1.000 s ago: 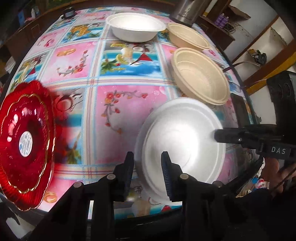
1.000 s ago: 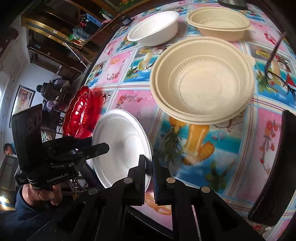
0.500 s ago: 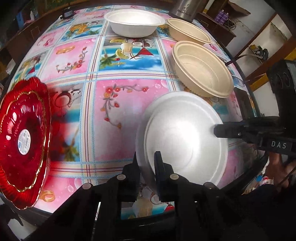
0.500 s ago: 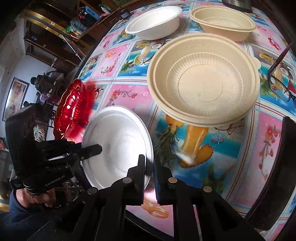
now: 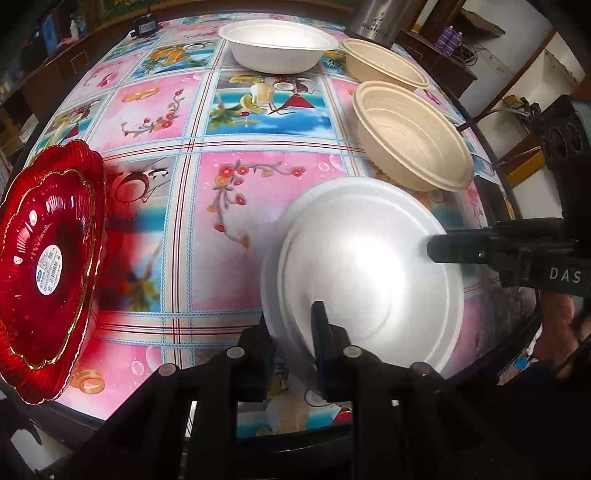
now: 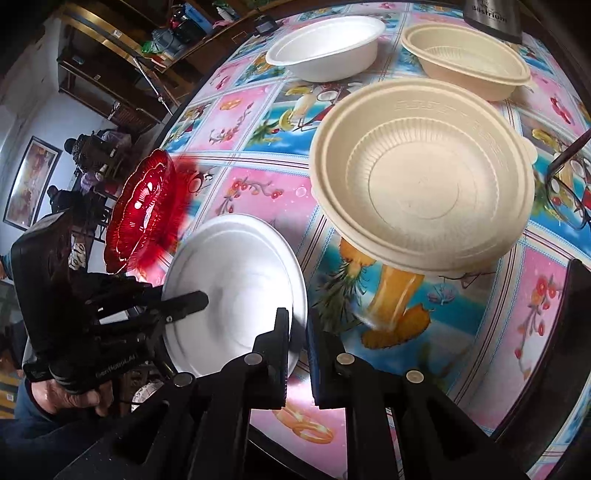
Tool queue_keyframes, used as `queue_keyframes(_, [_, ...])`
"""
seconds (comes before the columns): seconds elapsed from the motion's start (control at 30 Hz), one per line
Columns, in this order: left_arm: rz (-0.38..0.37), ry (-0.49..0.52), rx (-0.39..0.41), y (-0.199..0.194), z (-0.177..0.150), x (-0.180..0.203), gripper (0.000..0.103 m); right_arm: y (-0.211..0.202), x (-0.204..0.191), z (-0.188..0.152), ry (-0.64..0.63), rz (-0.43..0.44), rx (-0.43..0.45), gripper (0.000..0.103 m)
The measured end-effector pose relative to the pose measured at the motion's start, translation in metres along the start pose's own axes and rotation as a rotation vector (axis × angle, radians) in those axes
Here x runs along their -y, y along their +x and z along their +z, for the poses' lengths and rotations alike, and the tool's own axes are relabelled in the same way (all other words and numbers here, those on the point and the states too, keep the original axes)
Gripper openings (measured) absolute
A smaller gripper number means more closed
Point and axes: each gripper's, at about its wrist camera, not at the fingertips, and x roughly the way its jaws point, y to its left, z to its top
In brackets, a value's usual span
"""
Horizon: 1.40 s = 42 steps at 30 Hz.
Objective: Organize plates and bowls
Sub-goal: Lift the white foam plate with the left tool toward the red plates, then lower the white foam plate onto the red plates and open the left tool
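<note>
A white foam plate (image 5: 365, 266) is held up over the near edge of the table, tilted. My left gripper (image 5: 295, 325) is shut on its near rim. My right gripper (image 6: 297, 328) is shut on the plate's (image 6: 236, 288) opposite rim; it also shows in the left wrist view (image 5: 458, 247). A red scalloped plate (image 5: 44, 266) lies at the table's left edge, also in the right wrist view (image 6: 142, 210). Two beige bowls (image 5: 410, 136) (image 5: 384, 62) and a white bowl (image 5: 277, 44) stand farther back.
The table (image 5: 240, 206) has a pink and blue patterned cloth. A steel flask (image 5: 376, 18) stands at the far edge. Eyeglasses (image 6: 569, 199) lie to the right of the near beige bowl (image 6: 421, 177). A dark chair back (image 6: 569, 350) stands at the right.
My left gripper closed from open onto the white plate's near rim. The plate has risen and tilted, held by both grippers.
</note>
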Motion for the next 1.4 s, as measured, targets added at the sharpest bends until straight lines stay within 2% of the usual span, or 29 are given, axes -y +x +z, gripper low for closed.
queue_keyframes(0.07, [-0.003,0.005,-0.013,0.004,0.0,0.001,0.02,0.002,-0.002,0.002,-0.008,-0.002,-0.008,0.012])
queue_keyframes(0.17, [0.041,0.021,0.009,0.002,-0.001,0.003,0.019,0.005,-0.007,0.005,-0.034,-0.014,-0.021,0.011])
queue_keyframes(0.33, [0.037,-0.033,0.063,-0.017,-0.002,-0.01,0.017,0.003,-0.014,0.012,-0.059,0.011,-0.03,0.011])
queue_keyframes(0.53, [0.07,-0.094,0.138,-0.049,-0.003,-0.029,0.017,-0.001,-0.039,0.028,-0.12,0.045,-0.025,0.011])
queue_keyframes(1.07, [0.172,-0.232,0.265,-0.12,-0.019,-0.083,0.017,0.006,-0.129,0.063,-0.286,0.114,-0.025,0.011])
queue_keyframes(1.4, [0.202,-0.344,0.318,-0.152,-0.023,-0.14,0.017,0.021,-0.189,0.096,-0.35,0.147,-0.038,0.011])
